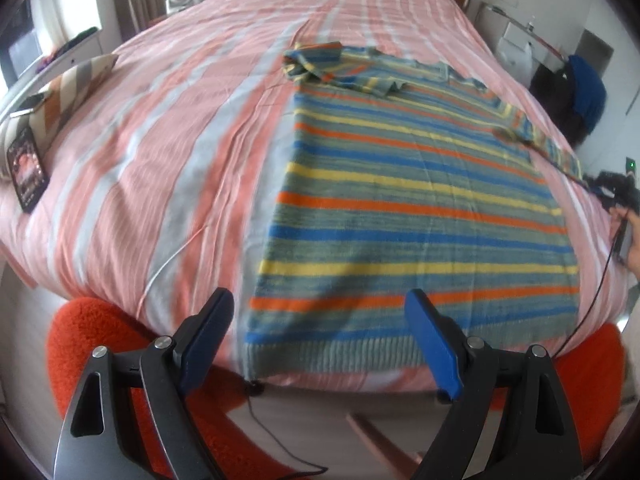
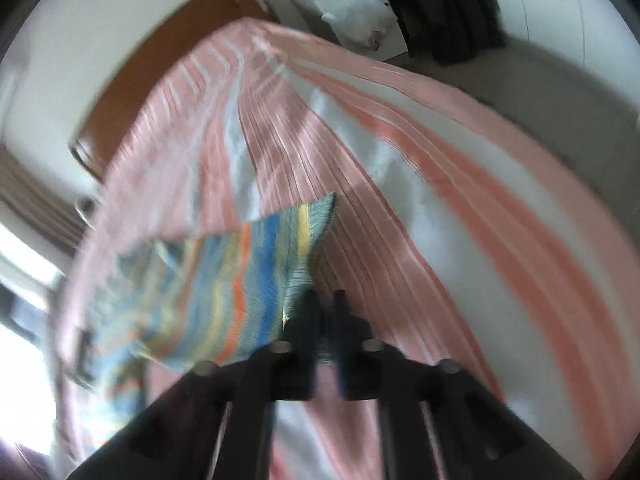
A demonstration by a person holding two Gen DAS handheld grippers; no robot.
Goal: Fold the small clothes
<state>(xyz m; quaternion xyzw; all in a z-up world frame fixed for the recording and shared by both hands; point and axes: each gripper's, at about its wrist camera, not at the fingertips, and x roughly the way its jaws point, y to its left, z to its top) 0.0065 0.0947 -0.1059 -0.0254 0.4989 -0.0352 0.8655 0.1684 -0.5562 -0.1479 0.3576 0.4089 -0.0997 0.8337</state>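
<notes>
One striped sweater (image 1: 416, 200) lies flat on the bed (image 1: 160, 140), one sleeve folded over its top. Left of the sweater are one pillow (image 1: 68, 88) and two phones (image 1: 28, 168). The left gripper (image 1: 320, 332) is wide apart above its hem. The right gripper (image 2: 324, 300) pinches the other sleeve (image 2: 240, 280).

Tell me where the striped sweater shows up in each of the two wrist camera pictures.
Left wrist view: the striped sweater lies spread flat, centre to right, its hem nearest the camera.
Right wrist view: only its blurred sleeve shows, lower left, beside the right gripper.
Shared landmark: the pink striped bedsheet.
</notes>
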